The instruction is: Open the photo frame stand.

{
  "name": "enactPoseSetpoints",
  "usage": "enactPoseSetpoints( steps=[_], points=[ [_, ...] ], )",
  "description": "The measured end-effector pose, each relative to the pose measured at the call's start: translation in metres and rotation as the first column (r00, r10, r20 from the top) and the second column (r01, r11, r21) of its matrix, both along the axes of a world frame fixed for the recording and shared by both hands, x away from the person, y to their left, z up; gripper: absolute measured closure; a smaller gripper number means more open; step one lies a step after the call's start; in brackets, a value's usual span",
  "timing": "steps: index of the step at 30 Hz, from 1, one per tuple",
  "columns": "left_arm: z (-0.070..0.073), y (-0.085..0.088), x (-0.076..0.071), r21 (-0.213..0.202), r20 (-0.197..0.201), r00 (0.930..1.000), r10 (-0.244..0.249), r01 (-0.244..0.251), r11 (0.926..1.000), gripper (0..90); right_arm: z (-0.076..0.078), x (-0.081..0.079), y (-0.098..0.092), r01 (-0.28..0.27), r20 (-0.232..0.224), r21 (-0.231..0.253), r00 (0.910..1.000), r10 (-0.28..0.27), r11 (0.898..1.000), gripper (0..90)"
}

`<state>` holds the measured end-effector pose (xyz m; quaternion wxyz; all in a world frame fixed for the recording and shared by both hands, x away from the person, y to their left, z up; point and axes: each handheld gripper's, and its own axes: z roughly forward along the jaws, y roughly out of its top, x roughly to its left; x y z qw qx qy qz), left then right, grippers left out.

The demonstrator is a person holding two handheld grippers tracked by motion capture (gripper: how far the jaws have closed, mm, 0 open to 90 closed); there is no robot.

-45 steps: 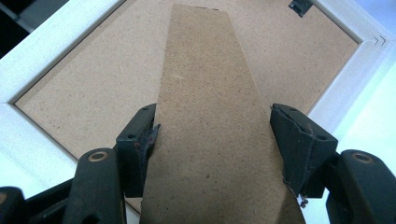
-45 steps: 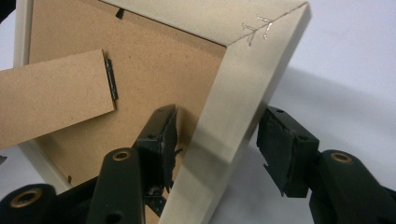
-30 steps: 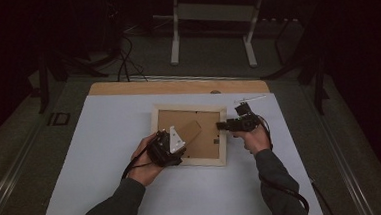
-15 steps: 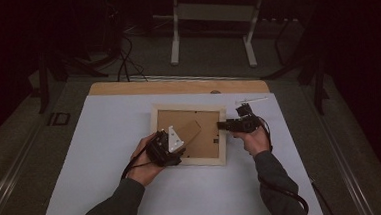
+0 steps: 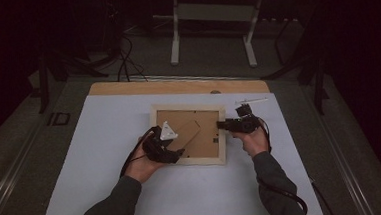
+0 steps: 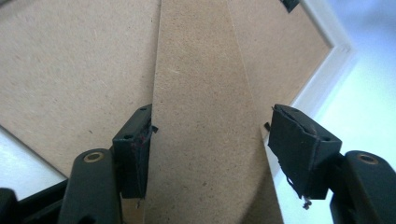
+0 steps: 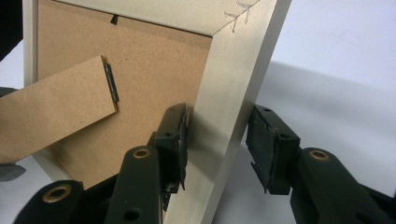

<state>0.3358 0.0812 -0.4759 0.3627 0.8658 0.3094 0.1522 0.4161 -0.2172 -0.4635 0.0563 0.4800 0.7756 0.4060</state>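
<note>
High view: a picture frame (image 5: 189, 135) lies face down mid-surface, toward the far edge. Left gripper (image 6: 210, 154) spreads its fingers around the cardboard stand (image 6: 205, 140). Right gripper (image 7: 217, 144) fingers have just been closing astride the frame's right rail, one touching, the other just clear.

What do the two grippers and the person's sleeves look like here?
Both grippers, left and right, are black with brass-coloured rivets and worn pads on the fingers. The left carries a grey three-cornered plate. Black cables trail back. Sleeves are dark grey.
</note>
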Motion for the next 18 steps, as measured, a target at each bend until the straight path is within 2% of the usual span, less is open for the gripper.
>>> enactPoseSetpoints(
  steps=[2, 3, 4, 5, 6, 10, 18],
  points=[
    [0.001, 0.003, 0.003, -0.038, -0.036, 0.9994, 0.000, -0.002, 0.9993, 38.8, 0.000, 0.000, 0.000, 0.000, 0.001, -0.001, 1.0000, 0.000, 1.000, 58.1],
    [0.001, 0.003, 0.003, -0.038, -0.036, 0.9994, 0.000, -0.002, 0.9993, 39.8, 0.001, 0.000, 0.000, -0.001, 0.002, -0.001, 1.0000, 0.001, 1.000, 58.2],
    [0.001, 0.006, 0.005, -0.065, -0.062, 0.9981, 0.003, -0.007, 0.9978, 40.6, 0.001, -0.001, 0.000, -0.001, 0.003, 0.000, 1.0000, 0.001, 1.000, 58.2],
    [0.000, 0.009, 0.009, -0.106, -0.108, 0.9942, 0.002, -0.013, 0.9943, 41.2, 0.001, -0.001, 0.000, -0.001, 0.004, 0.000, 1.0000, 0.001, 1.000, 58.2],
    [0.000, 0.011, 0.012, -0.132, -0.134, 0.9909, -0.002, -0.016, 0.9912, 41.3, 0.001, -0.001, 0.000, -0.002, 0.006, 0.000, 1.0000, 0.002, 1.000, 58.2],
    [-0.003, 0.015, 0.018, -0.180, -0.212, 0.9769, -0.024, -0.015, 0.9836, 43.0, 0.001, -0.001, 0.000, -0.004, 0.013, -0.002, 0.9999, 0.004, 1.000, 58.2],
    [-0.004, 0.012, 0.020, -0.161, -0.248, 0.9683, -0.025, -0.016, 0.9867, 45.4, 0.002, -0.002, 0.001, -0.011, 0.025, -0.006, 0.9996, 0.012, 1.000, 58.2]
  ],
)
